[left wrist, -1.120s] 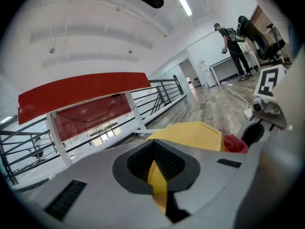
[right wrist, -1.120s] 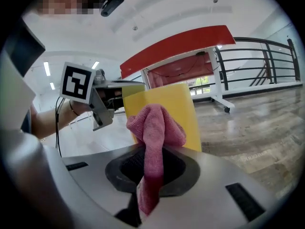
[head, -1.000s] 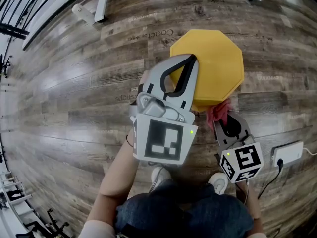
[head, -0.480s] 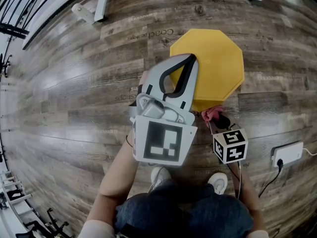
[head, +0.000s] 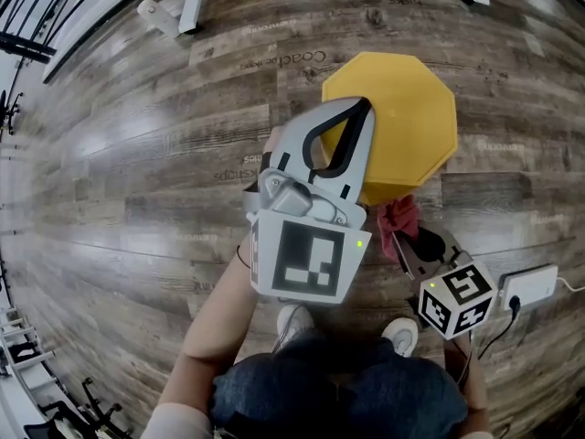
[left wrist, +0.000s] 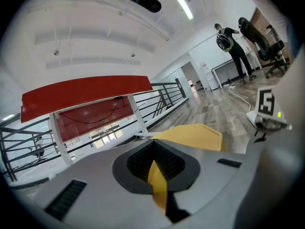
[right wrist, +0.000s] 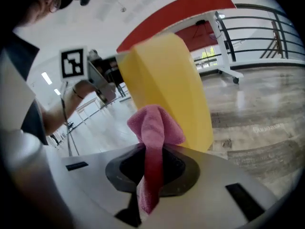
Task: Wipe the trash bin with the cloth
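A yellow octagonal trash bin point(head: 402, 117) stands on the wooden floor. My left gripper point(head: 359, 110) reaches over its left edge and is shut on the bin's rim; in the left gripper view a yellow sliver of the bin point(left wrist: 194, 135) sits clamped between the jaws of the left gripper point(left wrist: 156, 171). My right gripper point(head: 409, 238) is lower, by the bin's near side, shut on a pink cloth point(head: 399, 216). In the right gripper view the cloth point(right wrist: 155, 128) sticks up out of the right gripper point(right wrist: 151, 162) and lies against the bin's yellow wall point(right wrist: 167, 75).
A white power strip point(head: 528, 284) with a dark cable lies on the floor at the right. The person's shoes point(head: 297, 323) stand just below the bin. White table legs point(head: 174, 12) are at the top left. A person point(left wrist: 231, 39) stands far off by office chairs.
The right gripper with the cloth went up along the bin's near side, then came back down and to the right. The left gripper has kept its hold on the rim.
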A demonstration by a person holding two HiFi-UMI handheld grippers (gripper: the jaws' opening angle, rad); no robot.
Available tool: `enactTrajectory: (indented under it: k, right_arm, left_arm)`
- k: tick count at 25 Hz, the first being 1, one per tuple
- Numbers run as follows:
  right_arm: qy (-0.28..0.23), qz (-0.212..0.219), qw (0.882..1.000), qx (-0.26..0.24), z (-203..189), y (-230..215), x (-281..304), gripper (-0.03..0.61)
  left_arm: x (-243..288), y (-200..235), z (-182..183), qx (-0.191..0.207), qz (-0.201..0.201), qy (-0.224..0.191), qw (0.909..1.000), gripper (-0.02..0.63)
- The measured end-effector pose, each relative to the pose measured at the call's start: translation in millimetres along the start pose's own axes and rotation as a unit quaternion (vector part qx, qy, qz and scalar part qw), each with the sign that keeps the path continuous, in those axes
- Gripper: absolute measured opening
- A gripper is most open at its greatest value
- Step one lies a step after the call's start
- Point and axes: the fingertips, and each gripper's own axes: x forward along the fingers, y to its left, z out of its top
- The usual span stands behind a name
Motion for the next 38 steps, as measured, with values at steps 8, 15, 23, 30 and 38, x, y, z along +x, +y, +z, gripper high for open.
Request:
enactTrajectory:
  k: [8, 15, 23, 30, 38]
  right_arm:
    - [-0.115, 0.060, 0.990, -0.062, 105.4, 62.9, -57.2, 0.051]
    - [-0.100, 0.026, 0.994, -0.034, 104.4, 51.4, -27.2, 0.051]
    - [-0.043, 0.014, 0.999, 0.011, 60.2, 30.9, 2.7, 0.051]
    - [0.005, -0.009, 0.999, 0.039, 15.9, 9.4, 31.1, 0.051]
    - [0.068, -0.029, 0.997, 0.034, -30.0, -9.2, 63.8, 0.051]
  left_arm:
    - [-1.2, 2.1, -0.1, 0.016, -0.001, 0.017, 0.9997, 0.002]
    - [0.0, 0.7, -0.7, 0.003, 0.002, 0.008, 1.0000, 0.002]
    - [-1.9, 3.1, -0.8, 0.007, 0.003, 0.008, 0.9999, 0.002]
    - [-2.8, 3.5, 0.0, 0.011, 0.003, 0.011, 0.9999, 0.002]
    - [-1.6, 2.1, -0.2, 0.001, 0.006, 0.000, 1.0000, 0.002]
